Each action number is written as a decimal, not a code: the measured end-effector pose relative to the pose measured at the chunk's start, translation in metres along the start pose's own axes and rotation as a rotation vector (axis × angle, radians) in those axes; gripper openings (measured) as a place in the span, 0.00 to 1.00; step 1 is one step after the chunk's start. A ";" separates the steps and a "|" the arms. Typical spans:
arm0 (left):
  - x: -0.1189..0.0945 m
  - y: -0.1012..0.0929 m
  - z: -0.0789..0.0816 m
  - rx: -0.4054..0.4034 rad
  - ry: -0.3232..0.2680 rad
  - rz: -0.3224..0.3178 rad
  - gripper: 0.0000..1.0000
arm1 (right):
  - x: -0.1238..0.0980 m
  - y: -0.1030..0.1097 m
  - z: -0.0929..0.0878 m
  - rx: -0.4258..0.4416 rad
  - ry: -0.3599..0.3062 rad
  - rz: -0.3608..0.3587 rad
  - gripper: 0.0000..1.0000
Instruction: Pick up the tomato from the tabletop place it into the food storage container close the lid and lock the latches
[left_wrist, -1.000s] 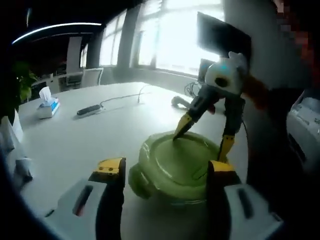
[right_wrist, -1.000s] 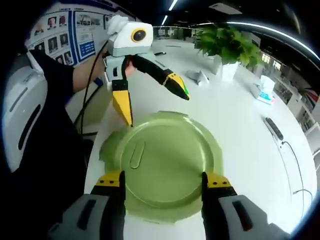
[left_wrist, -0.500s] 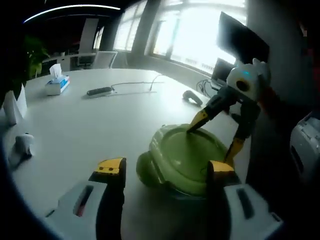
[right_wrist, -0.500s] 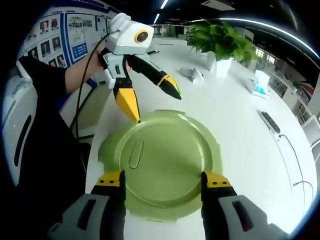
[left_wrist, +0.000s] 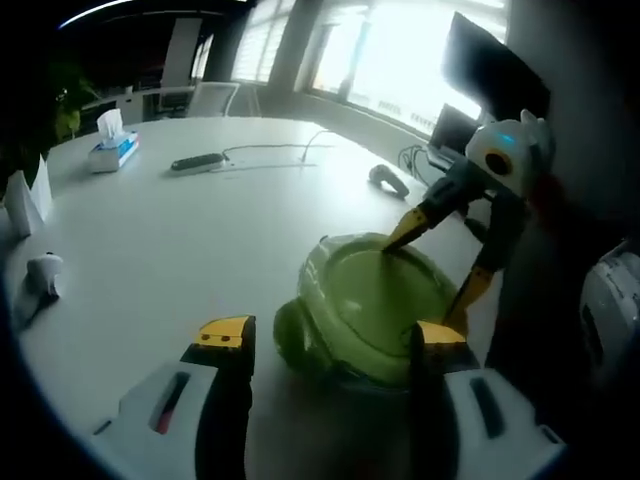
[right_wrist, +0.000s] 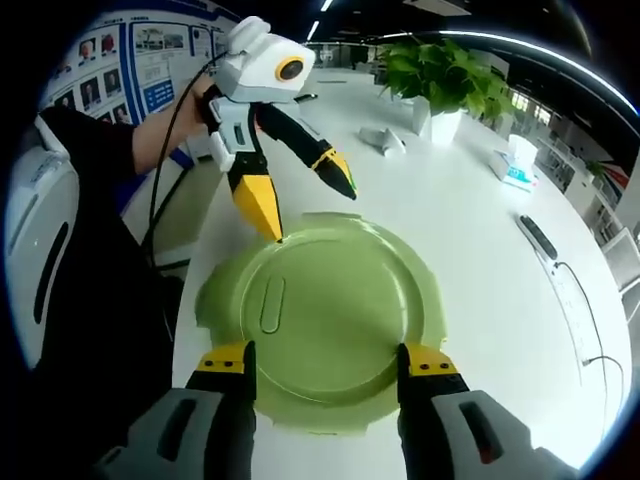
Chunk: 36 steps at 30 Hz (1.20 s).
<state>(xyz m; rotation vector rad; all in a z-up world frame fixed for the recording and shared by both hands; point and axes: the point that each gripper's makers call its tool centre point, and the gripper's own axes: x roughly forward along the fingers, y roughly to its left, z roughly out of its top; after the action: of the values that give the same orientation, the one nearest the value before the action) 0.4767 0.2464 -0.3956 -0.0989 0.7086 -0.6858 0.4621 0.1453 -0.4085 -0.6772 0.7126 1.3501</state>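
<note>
- The food storage container (left_wrist: 370, 310) is green and round and stands on the white table (left_wrist: 170, 250), near the edge closest to the person.
- The lid (right_wrist: 325, 310) is green and lies flat on top of the container, covering its opening. In the right gripper view it has a raised circular rim and a small oval embossed mark left of centre.
- The tomato cannot be seen; whether it lies under the lid cannot be told.
- Left gripper (right_wrist: 300, 195): in the right gripper view its jaws are spread apart. One yellow tip touches the lid at its far rim; the other, darker tip hangs above the table beyond the lid. It grips nothing. A hand (right_wrist: 205, 105) holds its white body.
- Right gripper (left_wrist: 440, 265): in the left gripper view its jaws are spread apart. One yellow tip rests at the lid's far rim, the other at the lid's right-hand edge. It grips nothing.
- In each gripper's own view, the two yellow-tipped jaws rise from the bottom and stand apart, with the near edge of the container between them.
- A latch tab (left_wrist: 290, 340) protrudes from the container's near left side in the left gripper view; whether it is locked cannot be told.
- Also on the table: a tissue box (left_wrist: 108, 148), a dark remote-like bar (left_wrist: 198, 161) with a cable, and a potted plant (right_wrist: 445, 75).
</note>
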 end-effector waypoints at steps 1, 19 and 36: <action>0.001 -0.001 0.000 -0.010 0.007 -0.004 0.51 | 0.000 0.000 0.000 0.000 0.001 -0.001 0.52; 0.008 0.017 -0.010 -0.263 0.156 0.064 0.21 | -0.001 0.004 -0.001 0.013 0.015 -0.014 0.51; 0.020 0.020 -0.007 -0.151 0.143 0.126 0.20 | -0.002 0.005 -0.003 0.014 0.035 -0.013 0.51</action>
<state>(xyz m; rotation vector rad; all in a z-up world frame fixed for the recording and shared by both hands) 0.4940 0.2506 -0.4178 -0.1435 0.8965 -0.5215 0.4571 0.1424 -0.4086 -0.6945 0.7441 1.3223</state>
